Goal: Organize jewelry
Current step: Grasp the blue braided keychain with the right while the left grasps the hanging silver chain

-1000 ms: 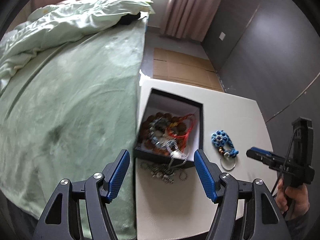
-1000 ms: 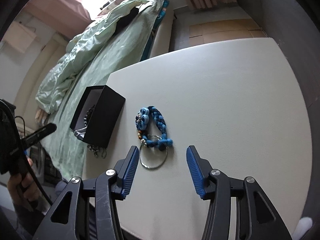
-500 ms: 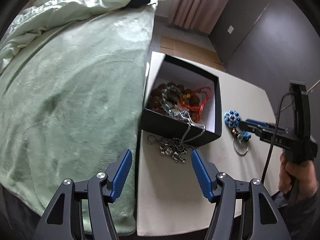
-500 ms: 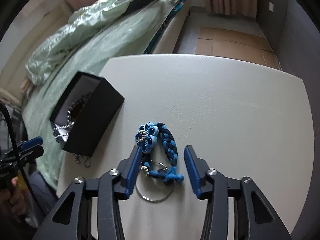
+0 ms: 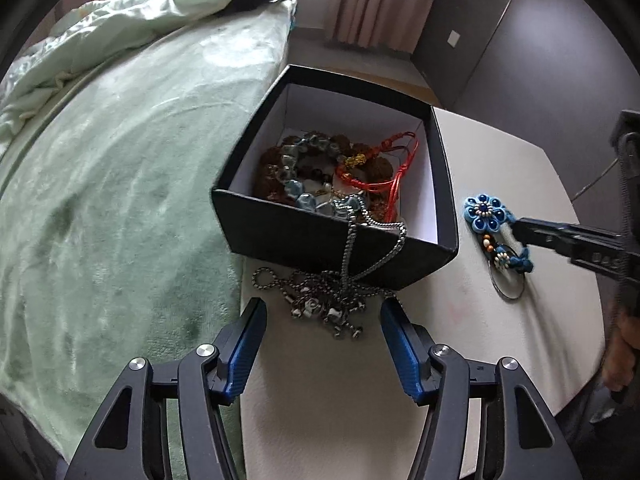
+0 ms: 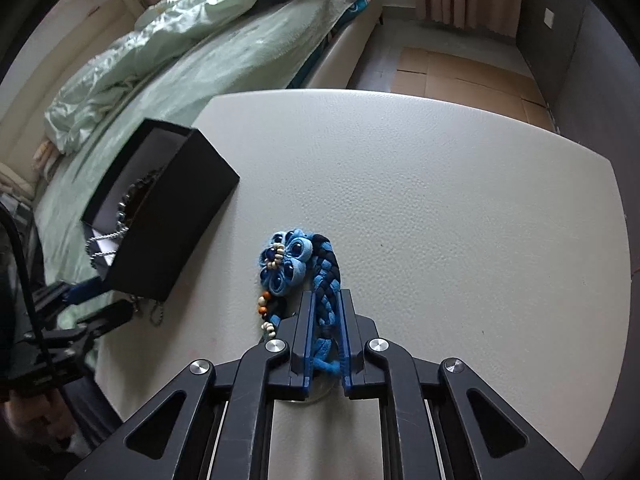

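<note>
A black open box point(image 5: 280, 232) sits at the left edge of the white table point(image 5: 500, 168), with bead bracelets and a red cord inside. A silver chain point(image 5: 320, 300) hangs over its front wall onto the table. My left gripper point(image 5: 324, 344) is open, its fingers on either side of the chain's heap. A blue braided keychain with a flower point(image 6: 288, 260) lies right of the box. My right gripper point(image 6: 326, 312) is shut on its braid point(image 6: 326, 280). In the left wrist view the keychain point(image 5: 484, 212) and right gripper point(image 5: 520, 234) also show.
A bed with a green blanket point(image 5: 100, 184) lies along the table's left edge. Beyond the table are a dark wall point(image 5: 520, 40), pink curtains point(image 5: 372, 0) and flattened cardboard point(image 6: 460, 76) on the floor.
My right gripper moved forward over the keychain and closed on its braid. My left gripper moved closer to the box and now brackets the chain.
</note>
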`<state>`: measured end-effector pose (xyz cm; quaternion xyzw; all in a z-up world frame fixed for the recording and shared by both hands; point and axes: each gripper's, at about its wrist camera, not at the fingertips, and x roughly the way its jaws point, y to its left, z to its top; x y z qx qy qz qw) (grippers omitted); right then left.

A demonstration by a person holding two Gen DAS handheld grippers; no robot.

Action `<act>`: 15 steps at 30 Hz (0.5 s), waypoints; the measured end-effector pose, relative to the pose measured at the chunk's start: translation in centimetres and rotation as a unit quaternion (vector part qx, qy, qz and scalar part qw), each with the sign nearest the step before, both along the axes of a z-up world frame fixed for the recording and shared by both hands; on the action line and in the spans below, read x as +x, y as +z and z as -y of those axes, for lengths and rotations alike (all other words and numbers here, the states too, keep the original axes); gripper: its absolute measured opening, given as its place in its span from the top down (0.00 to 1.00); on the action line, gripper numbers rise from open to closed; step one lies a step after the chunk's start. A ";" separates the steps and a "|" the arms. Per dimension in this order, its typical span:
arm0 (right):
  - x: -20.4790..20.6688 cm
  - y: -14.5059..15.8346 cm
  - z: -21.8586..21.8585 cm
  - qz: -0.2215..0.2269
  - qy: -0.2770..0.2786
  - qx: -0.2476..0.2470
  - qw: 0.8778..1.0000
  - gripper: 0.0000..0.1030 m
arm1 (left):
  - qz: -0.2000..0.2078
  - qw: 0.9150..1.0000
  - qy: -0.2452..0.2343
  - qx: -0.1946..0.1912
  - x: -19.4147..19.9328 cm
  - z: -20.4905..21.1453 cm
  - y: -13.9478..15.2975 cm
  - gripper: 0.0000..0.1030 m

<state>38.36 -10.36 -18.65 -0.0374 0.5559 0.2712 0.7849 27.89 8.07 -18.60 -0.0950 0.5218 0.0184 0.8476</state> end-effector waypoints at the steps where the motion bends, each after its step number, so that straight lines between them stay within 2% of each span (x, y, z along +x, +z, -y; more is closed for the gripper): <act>1: -0.1 0.4 0.4 0.002 -0.004 0.008 1.000 0.89 | 0.002 1.000 0.000 0.004 0.1 0.1 0.0 0.41; 2: -0.2 0.8 0.6 0.004 -0.007 0.014 1.000 0.89 | 0.004 1.000 0.000 0.007 0.1 0.2 -0.1 0.42; 4: -0.5 1.6 1.1 0.009 -0.011 0.025 1.000 0.89 | 0.005 0.999 0.001 0.034 0.2 0.6 -0.2 0.51; 6: -0.7 2.4 1.6 0.015 -0.015 0.033 0.999 0.89 | 0.007 0.999 -0.004 0.043 0.1 0.8 -0.2 0.60; 9: -1.0 3.4 2.1 0.023 -0.020 0.043 0.999 0.89 | 0.002 0.999 -0.010 0.035 0.0 0.7 -0.1 0.64; 10: -1.2 3.8 2.3 0.026 -0.022 0.048 0.998 0.89 | 0.002 1.000 -0.009 0.028 -0.1 0.5 0.0 0.75; 12: -1.5 4.2 2.3 0.029 -0.023 0.055 0.998 0.89 | -0.002 1.000 -0.006 0.007 -0.2 0.1 0.1 0.75; 14: -1.6 4.5 2.0 0.032 -0.023 0.060 0.997 0.89 | 0.008 1.000 -0.007 0.003 -0.8 -0.2 0.7 0.85; 15: -1.8 4.7 1.9 0.034 -0.022 0.061 0.997 0.89 | 0.006 1.000 -0.009 -0.002 -0.9 -0.2 1.1 0.85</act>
